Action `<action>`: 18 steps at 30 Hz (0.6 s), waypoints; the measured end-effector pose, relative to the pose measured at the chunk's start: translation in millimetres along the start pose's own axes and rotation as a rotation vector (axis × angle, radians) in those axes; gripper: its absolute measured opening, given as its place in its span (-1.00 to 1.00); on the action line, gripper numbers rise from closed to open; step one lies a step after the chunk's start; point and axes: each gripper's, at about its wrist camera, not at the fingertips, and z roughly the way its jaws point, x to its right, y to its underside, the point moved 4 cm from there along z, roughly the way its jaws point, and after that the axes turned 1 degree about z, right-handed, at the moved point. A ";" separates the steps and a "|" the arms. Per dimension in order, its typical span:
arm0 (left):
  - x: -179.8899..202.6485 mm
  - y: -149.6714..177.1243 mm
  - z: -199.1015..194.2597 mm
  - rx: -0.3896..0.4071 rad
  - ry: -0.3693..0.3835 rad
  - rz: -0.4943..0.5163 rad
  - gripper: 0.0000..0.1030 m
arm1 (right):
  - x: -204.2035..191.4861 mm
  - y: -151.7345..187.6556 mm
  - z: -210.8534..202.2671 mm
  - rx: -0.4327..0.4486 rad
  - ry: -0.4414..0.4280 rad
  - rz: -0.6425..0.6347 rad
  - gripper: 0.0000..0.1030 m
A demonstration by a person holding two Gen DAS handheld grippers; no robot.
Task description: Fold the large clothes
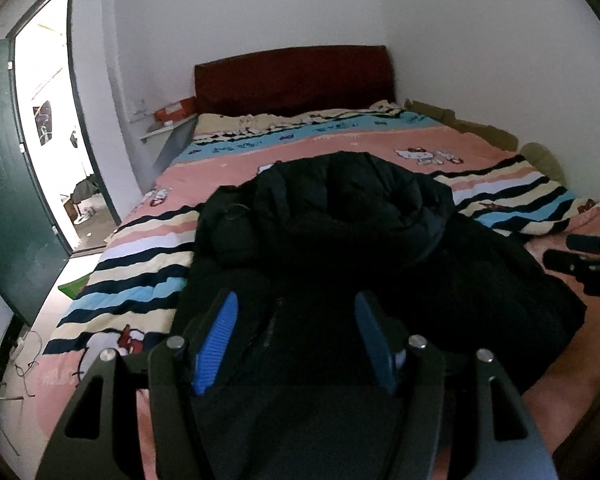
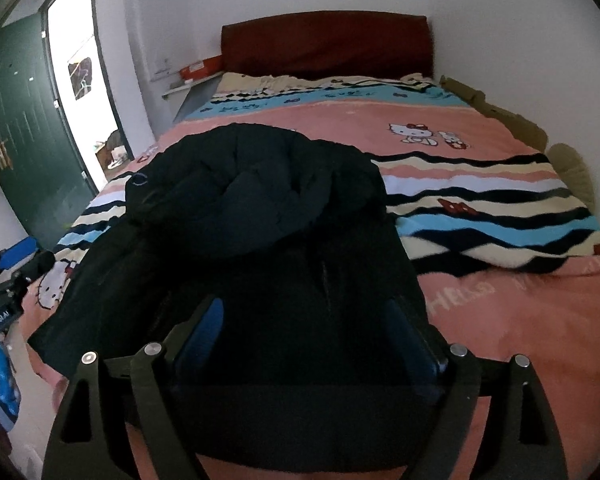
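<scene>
Black padded hooded jacket [image 1: 340,240] lies bunched on the near half of the pink cartoon-print bedspread [image 2: 520,320], hood toward the far dark red headboard [image 1: 294,80]. Left gripper [image 1: 296,340]: blue-padded fingers spread above the jacket's near hem, nothing pinched. Right gripper [image 2: 304,340]: fingers spread wide, empty, over the same hem. Bedspread bare right of the jacket; green door [image 1: 4,184] open far left.

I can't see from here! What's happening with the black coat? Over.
Both grippers open, holding nothing. Black coat bunched on the bed. Nothing in the way.
</scene>
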 end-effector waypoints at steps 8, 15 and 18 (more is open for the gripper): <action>-4.5 20.9 -4.4 -0.015 -0.005 -0.006 0.21 | 24.4 19.9 -14.6 -0.002 0.044 0.039 0.72; -19.1 37.0 -1.0 -0.034 -0.020 -0.029 0.25 | 56.9 32.3 -11.5 -0.025 0.095 0.101 0.77; -27.8 43.1 1.7 -0.042 -0.034 -0.044 0.25 | 68.6 36.6 -8.7 -0.036 0.114 0.123 0.78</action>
